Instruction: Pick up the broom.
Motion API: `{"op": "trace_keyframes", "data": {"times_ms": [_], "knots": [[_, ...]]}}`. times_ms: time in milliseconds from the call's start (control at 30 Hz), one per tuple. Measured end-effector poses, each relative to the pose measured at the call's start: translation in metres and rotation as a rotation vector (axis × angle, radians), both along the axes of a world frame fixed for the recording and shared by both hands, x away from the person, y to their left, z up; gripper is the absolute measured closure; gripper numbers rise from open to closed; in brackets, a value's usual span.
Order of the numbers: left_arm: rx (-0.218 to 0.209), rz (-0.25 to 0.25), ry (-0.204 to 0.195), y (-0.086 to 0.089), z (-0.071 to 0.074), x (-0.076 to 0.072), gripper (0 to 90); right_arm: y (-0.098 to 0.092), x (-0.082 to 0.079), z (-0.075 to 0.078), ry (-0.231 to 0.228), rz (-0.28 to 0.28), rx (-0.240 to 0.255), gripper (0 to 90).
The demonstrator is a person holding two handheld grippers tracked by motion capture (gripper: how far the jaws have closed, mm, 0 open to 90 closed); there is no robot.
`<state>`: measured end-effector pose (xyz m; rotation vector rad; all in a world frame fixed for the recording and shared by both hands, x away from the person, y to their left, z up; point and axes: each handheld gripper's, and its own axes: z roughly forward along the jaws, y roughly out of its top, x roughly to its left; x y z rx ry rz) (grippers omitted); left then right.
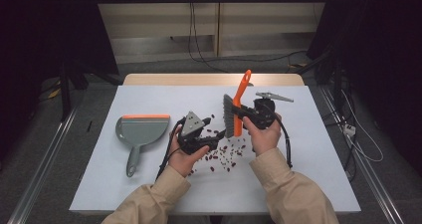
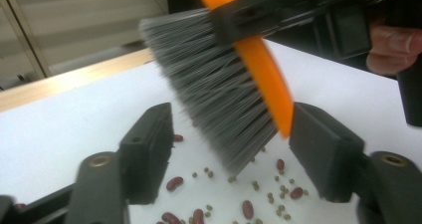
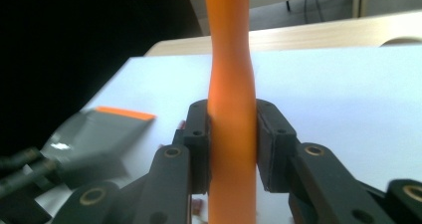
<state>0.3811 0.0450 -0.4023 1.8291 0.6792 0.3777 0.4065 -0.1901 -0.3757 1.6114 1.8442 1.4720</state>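
Right gripper [image 1: 245,115] pinching the orange handle of the brush [image 1: 238,107], both pads pressing flat against its sides, as seen in the right gripper view [image 3: 232,149] with the handle [image 3: 231,99] rising straight up between the fingers [image 3: 197,144] and passing down below them. Brush standing nearly upright above the table [image 1: 149,184], handle tip pointing up and away, grey bristles [image 1: 228,115] hanging down on the side of the fingers facing the left gripper [image 1: 211,142]. Left gripper resting low at the table, fingers spread apart and gripping nothing; in the left gripper view [image 2: 226,154] the bristles [image 2: 214,84] and the lower end of the orange handle [image 2: 263,69] hanging in the gap between the two fingers [image 2: 149,149], the handle end coming close to the right-hand finger, contact hard to tell. Beans [image 1: 226,152] lying scattered on the table under and just beyond the left fingers, red ones mixed with small greenish ones [image 2: 278,189], directly below the bristle tips. Dustpan [image 1: 139,132] lying flat on the table well apart from both pairs of fingers, off to the outer side of the left gripper, orange edge facing away and handle pointing toward the person; also showing blurred to the left of the right fingers [image 3: 94,134]. Hand [image 1: 263,134] wrapping the right gripper's body, sleeve below it.
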Motion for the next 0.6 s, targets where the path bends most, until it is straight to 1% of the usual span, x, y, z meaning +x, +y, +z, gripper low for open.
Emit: {"op": "trace_keyframes", "data": {"times_ms": [33,67,100,133,200,267,333,433,500,533,567,600], "knots": [[-0.008,-0.005,-0.001,0.001,0.001,0.0,30.8,-0.003,0.0,0.0,-0.002,0.006,-0.005,70.6],[-0.012,-0.011,0.007,0.004,0.001,0.001,29.3,-0.006,-0.001,0.001,0.002,0.006,-0.01,70.6],[-0.028,-0.01,0.014,0.006,0.002,0.002,27.2,-0.009,-0.001,0.001,-0.002,0.011,-0.026,70.6],[-0.029,-0.017,0.017,0.008,0.003,0.002,25.5,-0.012,-0.001,0.001,-0.004,0.023,-0.038,70.6],[-0.032,-0.02,0.02,0.012,0.004,0.003,23.4,-0.017,-0.001,0.001,-0.002,0.023,-0.058,70.6],[-0.03,-0.032,0.036,0.016,0.006,0.004,19.4,-0.02,-0.001,0.001,-0.007,0.04,-0.086,70.6],[-0.026,-0.041,0.044,0.021,0.007,0.004,16.4,-0.023,-0.001,0.001,-0.003,0.052,-0.105,70.5],[-0.027,-0.046,0.041,0.028,0.01,0.004,13.1,-0.026,-0.001,0.001,0.0,0.07,-0.136,70.5],[-0.034,-0.05,0.04,0.032,0.012,0.004,11.2,-0.029,-0.001,0.001,0.002,0.073,-0.164,70.5],[-0.037,-0.051,0.045,0.035,0.012,0.003,10.2,-0.03,0.0,0.001,0.009,0.077,-0.162,70.5],[-0.028,-0.053,0.042,0.037,0.013,0.003,9.2,-0.032,0.0,0.0,0.013,0.08,-0.16,70.5],[-0.029,-0.054,0.043,0.039,0.013,0.003,8.1,-0.034,0.0,0.0,0.016,0.075,-0.164,70.5]]}}
